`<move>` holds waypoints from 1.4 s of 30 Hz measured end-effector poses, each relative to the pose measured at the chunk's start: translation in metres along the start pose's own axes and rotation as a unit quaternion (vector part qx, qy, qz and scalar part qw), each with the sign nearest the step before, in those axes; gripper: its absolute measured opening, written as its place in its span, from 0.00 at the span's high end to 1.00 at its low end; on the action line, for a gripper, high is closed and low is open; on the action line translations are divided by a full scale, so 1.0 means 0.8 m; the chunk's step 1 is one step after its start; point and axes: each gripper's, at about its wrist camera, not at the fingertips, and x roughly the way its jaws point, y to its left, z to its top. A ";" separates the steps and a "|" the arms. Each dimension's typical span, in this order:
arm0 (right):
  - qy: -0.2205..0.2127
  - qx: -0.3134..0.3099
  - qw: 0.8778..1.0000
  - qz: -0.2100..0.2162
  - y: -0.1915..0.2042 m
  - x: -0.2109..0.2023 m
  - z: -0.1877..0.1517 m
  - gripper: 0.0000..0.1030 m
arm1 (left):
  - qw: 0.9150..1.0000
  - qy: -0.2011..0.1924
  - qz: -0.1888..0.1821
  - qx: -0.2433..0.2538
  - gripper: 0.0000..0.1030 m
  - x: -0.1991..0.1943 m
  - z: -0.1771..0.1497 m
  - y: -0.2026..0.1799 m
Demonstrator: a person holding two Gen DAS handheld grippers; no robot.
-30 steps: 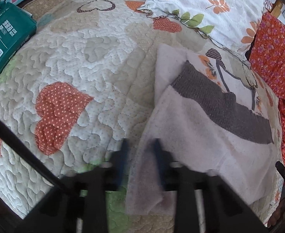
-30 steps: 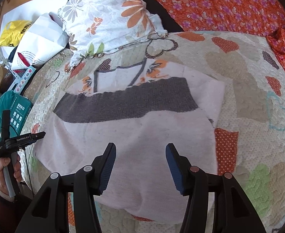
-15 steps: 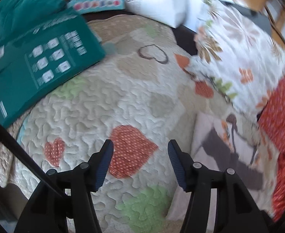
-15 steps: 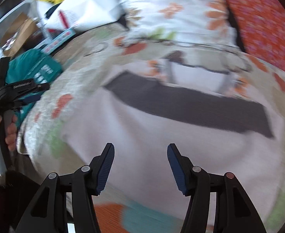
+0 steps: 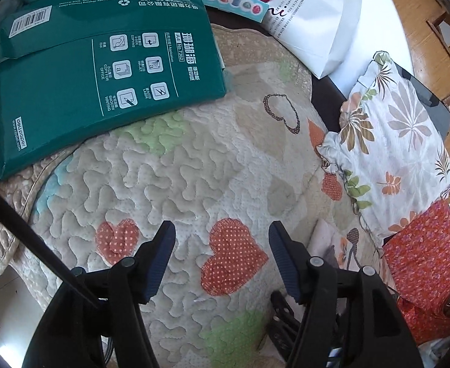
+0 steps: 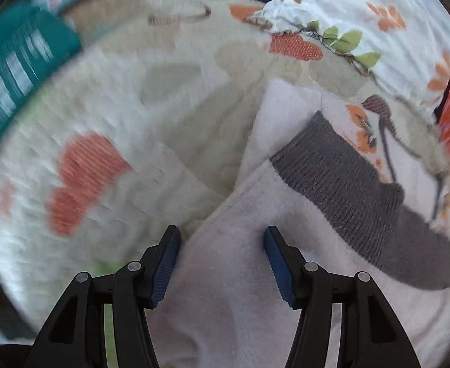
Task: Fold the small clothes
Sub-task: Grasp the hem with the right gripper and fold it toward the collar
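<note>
Right gripper (image 6: 222, 259) is the nearer one — fingers spread wide, nothing held, with the near left edge of the white garment (image 6: 255, 291) running up between them. The garment lies on the quilt (image 6: 117, 116), its grey ribbed band (image 6: 356, 196) slanting from upper left to lower right across the view. Left gripper (image 5: 222, 260) also wide and empty, over bare quilt — only a sliver of the garment shows at its right. My read: the right hand takes the next grab. Right view is motion-blurred.
</note>
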 end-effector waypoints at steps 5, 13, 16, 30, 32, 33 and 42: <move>-0.008 -0.001 1.000 -0.019 -0.009 -0.006 -0.005 0.86 | 1.000 -0.002 0.001 0.013 0.40 0.000 -0.004 -0.008; -0.073 0.114 0.987 0.081 -0.145 -0.086 -0.020 0.90 | 0.998 0.007 0.013 0.061 0.39 0.012 -0.030 -0.043; -0.099 0.173 0.976 0.088 -0.232 -0.124 -0.053 0.90 | 0.997 0.015 0.017 0.079 0.39 0.022 -0.043 -0.060; -0.048 0.419 0.904 0.062 -0.506 -0.109 -0.311 0.82 | 0.977 0.080 -0.019 0.195 0.39 0.068 -0.158 -0.185; -0.082 0.414 0.903 0.076 -0.507 -0.122 -0.309 0.73 | 0.972 0.084 -0.020 0.218 0.39 0.071 -0.177 -0.203; -0.095 0.405 0.906 0.075 -0.502 -0.129 -0.309 0.72 | 0.970 0.085 -0.020 0.227 0.39 0.073 -0.185 -0.211; -0.154 0.284 0.925 0.202 -0.447 -0.155 -0.304 0.79 | 0.946 0.112 -0.076 0.294 0.39 0.077 -0.261 -0.271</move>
